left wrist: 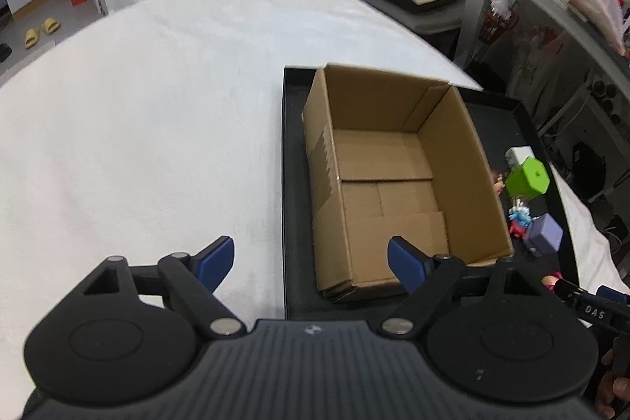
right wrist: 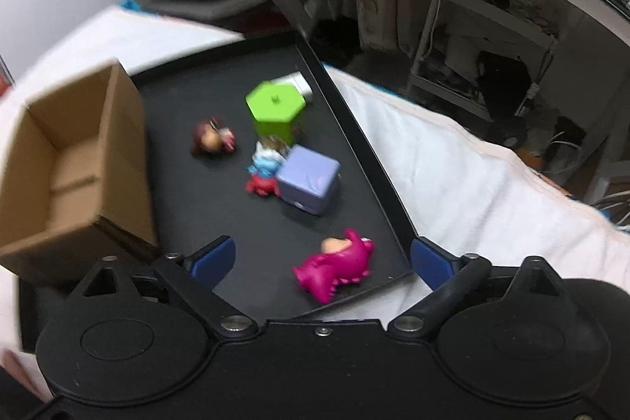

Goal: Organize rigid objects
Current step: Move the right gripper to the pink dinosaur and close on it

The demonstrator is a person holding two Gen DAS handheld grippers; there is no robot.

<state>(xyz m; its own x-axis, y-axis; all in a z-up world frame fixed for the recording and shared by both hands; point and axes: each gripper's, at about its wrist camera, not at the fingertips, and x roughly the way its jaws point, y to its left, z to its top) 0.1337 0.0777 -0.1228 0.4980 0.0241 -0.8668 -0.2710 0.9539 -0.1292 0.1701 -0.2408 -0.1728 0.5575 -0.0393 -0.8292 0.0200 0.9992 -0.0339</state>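
From the left wrist camera, the left gripper (left wrist: 311,264) hangs with its blue pads apart and nothing between them, poised over the near left corner of the cardboard box (left wrist: 390,180), which stands open and empty inside the black tray (left wrist: 293,184) on a white cloth-covered table (left wrist: 138,124). Past the box's right wall a few of the toys show: a green hexagonal block (left wrist: 527,179), a lavender cube (left wrist: 545,234) and a small blue-and-red figure (left wrist: 519,219). At the lower right edge part of the other tool appears, bearing the letters "DAS"; no other writing here is legible. From the right wrist camera, which is somewhat blurred, the right gripper (right wrist: 323,262) is also spread wide and empty, angled down over the tray's near right corner, with the pink dinosaur figure (right wrist: 336,268) lying between its pads but not touched. Further in lie the lavender cube (right wrist: 309,180), the blue-and-red figure (right wrist: 263,170), a brown-haired figure (right wrist: 212,138) and the green block (right wrist: 275,109), with a white object just behind it. The likely trouble: the dinosaur lies on its side near the tray's rim, so a closing pad could catch the rim or pinch a leg or tail, letting the toy twist out. The left pad could also nudge the light box. No labels on the toys can be read.
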